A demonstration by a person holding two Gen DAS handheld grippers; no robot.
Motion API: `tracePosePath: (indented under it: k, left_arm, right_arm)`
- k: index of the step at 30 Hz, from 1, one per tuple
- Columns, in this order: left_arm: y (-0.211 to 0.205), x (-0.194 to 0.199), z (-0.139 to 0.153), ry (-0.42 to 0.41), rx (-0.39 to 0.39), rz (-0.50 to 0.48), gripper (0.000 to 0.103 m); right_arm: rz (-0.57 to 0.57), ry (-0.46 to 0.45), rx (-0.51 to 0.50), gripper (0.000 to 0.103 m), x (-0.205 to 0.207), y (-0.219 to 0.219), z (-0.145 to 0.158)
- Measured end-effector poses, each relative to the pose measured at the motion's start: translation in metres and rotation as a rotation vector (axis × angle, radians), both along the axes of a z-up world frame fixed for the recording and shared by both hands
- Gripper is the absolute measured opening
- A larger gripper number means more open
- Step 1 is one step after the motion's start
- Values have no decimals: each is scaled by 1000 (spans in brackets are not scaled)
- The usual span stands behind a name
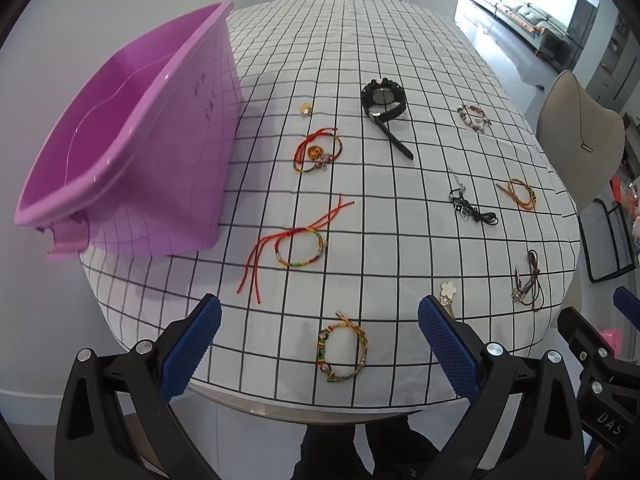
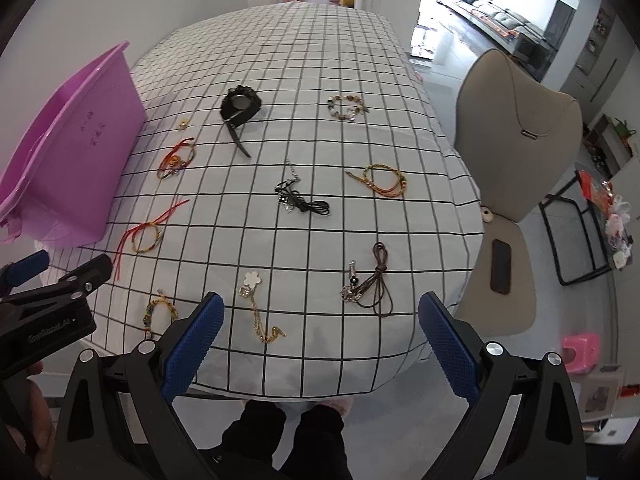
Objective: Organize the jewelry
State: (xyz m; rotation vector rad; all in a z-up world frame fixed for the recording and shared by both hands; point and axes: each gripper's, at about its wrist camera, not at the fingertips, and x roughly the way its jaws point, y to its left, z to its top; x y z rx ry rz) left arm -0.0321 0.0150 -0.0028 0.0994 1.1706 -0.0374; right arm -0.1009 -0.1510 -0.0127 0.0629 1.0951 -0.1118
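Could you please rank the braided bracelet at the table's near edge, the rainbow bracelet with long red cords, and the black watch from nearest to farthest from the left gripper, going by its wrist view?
1. Braided bracelet, between the open left gripper fingers.
2. Red-cord bracelet, mid-table, beside the pink bin.
3. Black watch, far centre.

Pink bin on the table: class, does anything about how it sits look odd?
Yes. The pink bin hangs past the near-left edge of the checked tablecloth, its handle corner beyond the cloth. It is empty; all the jewelry lies spread on the cloth.
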Motion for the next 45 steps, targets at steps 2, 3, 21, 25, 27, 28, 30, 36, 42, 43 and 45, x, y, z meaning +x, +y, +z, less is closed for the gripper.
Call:
tracePosePath:
  k: [2,3,21,25,27,28,30,36,42,43,45]
  left_arm:
    - [3,-3,-6,8,-11,22,97]
    - [4,-6,-10,15,-16,32,97]
    - [19,-59,-77,-22,-11,139,97]
    - [18,-58,-85,-41,-16,116,97]
    - [16,-56,-89,-63,-34,93,97]
    - [15,-55,-91,-77,-39,83,97]
    - [14,-54,-96,-106,-41,63,97]
    - [18,-53,-113,-122,-78,30,97]
    - [16,-55,-125,-126,-106,58,97]
    - [15,-56,-127,-133,-104,60,97]
    - [13,-58,-129,-146,-100,65,97]
  right_arm:
    - [33,-4,28,93,-4,-2,-6]
    - [43,-3,45,93,-6,-4,-10]
    - [210,-104,225,93,-23,-26,-88]
    - [189,-114,172,93,-23,-25,-100]
    - [159,-122,147,93,-26,-26,-104]
    - [139,-123,137,93,-26,-28,-106]
    - [81,-128,140,93,-27,-33,-112]
    - [-13,-193,75,93,-28,-37,-110]
    - [26,-225,-61,93,-16,-32,-115]
    - [30,-226,-56,93,-14,-33,-117]
    - [35,-233,-26,93,-11,-38,-124]
